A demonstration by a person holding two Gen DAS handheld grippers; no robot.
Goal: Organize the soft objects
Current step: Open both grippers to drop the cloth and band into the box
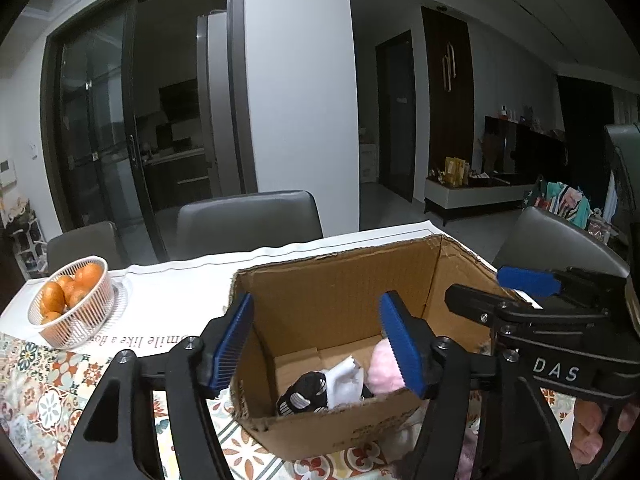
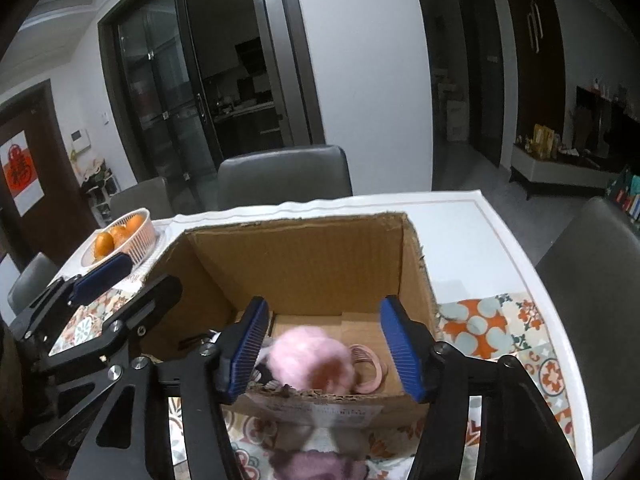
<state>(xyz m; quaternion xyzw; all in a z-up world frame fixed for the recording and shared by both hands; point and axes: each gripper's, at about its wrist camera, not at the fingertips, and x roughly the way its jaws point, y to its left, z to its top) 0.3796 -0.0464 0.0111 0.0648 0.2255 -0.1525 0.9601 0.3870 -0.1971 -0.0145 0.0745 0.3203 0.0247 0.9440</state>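
Right wrist view shows the pink fluffy item (image 2: 310,364) blurred inside the cardboard box (image 2: 304,248), between the open, empty right tool (image 2: 324,354). Left tool (image 1: 320,344) gapes empty too; lift both clear without snagging the near wall.

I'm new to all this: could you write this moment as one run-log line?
left gripper: open, empty | right gripper: open, empty | pink fluffy item: in cardboard box | black-and-white item: in box

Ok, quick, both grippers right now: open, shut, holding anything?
Left gripper: open, holding nothing, over the cardboard box.
Right gripper: open, pads clear of the pink fluffy item in the box.
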